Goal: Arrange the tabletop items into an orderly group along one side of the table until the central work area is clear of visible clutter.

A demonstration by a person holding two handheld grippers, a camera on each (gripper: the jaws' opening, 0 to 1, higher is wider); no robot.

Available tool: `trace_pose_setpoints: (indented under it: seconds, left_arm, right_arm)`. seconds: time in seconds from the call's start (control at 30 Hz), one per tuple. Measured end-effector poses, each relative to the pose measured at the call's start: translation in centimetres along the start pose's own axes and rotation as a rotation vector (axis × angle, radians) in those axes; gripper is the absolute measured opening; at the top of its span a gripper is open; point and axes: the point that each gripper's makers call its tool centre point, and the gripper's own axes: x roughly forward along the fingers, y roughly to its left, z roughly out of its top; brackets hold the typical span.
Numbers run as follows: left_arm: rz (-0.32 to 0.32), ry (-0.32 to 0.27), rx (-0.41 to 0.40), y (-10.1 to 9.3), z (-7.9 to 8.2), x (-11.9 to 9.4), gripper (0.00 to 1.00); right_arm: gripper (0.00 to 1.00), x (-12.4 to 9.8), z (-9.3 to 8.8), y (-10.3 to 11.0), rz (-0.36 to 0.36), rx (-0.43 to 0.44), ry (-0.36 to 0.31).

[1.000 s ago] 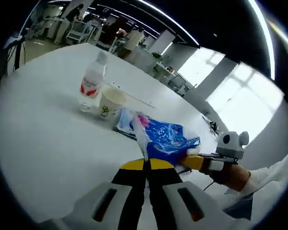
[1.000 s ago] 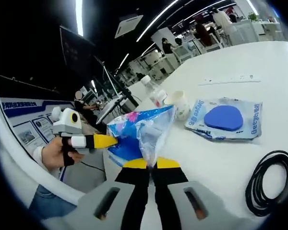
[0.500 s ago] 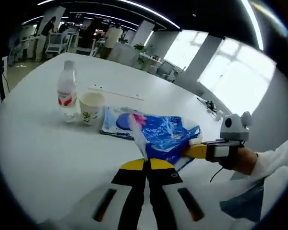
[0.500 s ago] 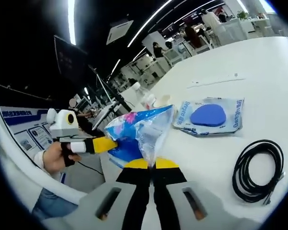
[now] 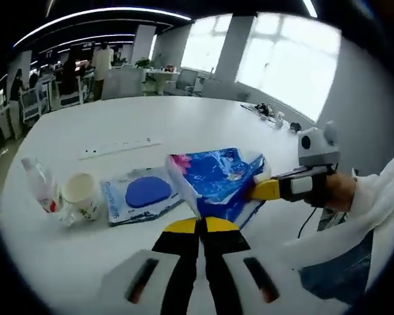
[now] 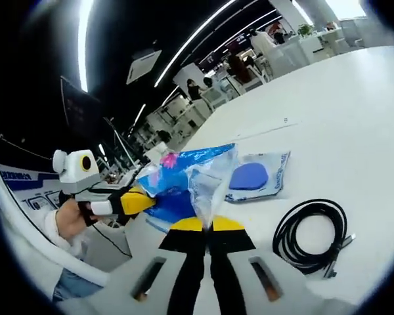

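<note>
My left gripper (image 5: pixel 200 223) has its fingers pinched on one edge of the blue plastic bag (image 5: pixel 217 180); my right gripper (image 6: pixel 207 223) clamps the opposite edge, so the bag hangs between them above the white table (image 5: pixel 118 131). In the left gripper view, the blue pad packet (image 5: pixel 141 197), paper cup (image 5: pixel 79 195) and water bottle (image 5: pixel 43 187) line up toward nine o'clock. In the right gripper view, a black cable coil (image 6: pixel 312 233) lies at three o'clock.

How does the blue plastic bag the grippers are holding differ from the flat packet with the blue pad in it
The blue bag is pinched at two edges by the left gripper and the right gripper; the packet lies untouched on the table. The bag is crumpled with pink print; the packet is flat, showing one blue pad. Both are blue and plastic.
</note>
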Motion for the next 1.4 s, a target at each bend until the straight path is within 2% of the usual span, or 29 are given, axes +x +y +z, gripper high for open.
trace_pose_setpoints:
  seconds: [0.1,0.3,0.57,0.7,0.9,1.17,1.4]
  left_arm:
    - [-0.020,0.008,0.027,-0.4,0.9,1.0,0.00]
    - [-0.051,0.037,0.071,-1.1,1.8,2.6,0.00]
    - [-0.082,0.058,0.109,-1.9,3.5,4.6,0.00]
    - [-0.088,0.061,0.119,-1.9,4.5,6.0,0.00]
    - [-0.096,0.084,0.116,-2.0,4.7,7.5,0.00]
    - [-0.117,0.124,0.089,-2.0,3.9,9.4,0.00]
    - [-0.120,0.142,0.052,-1.2,3.7,11.0,0.00]
  right_arm:
    - [0.00,-0.6,1.1,-0.7,-0.016,-0.015,-0.023]
    - [0.00,-1.4,1.7,-2.1,-0.042,-0.003,-0.045]
    - [0.00,-2.2,4.8,-4.0,-0.083,-0.037,-0.080]
    - [0.00,-2.0,5.6,-5.3,-0.106,-0.029,-0.101]
    - [0.00,-2.2,5.9,-6.7,-0.138,-0.014,-0.108]
    - [0.00,-1.9,5.8,-8.8,-0.177,0.010,-0.106]
    - [0.00,-1.5,6.1,-10.1,-0.187,0.033,-0.107]
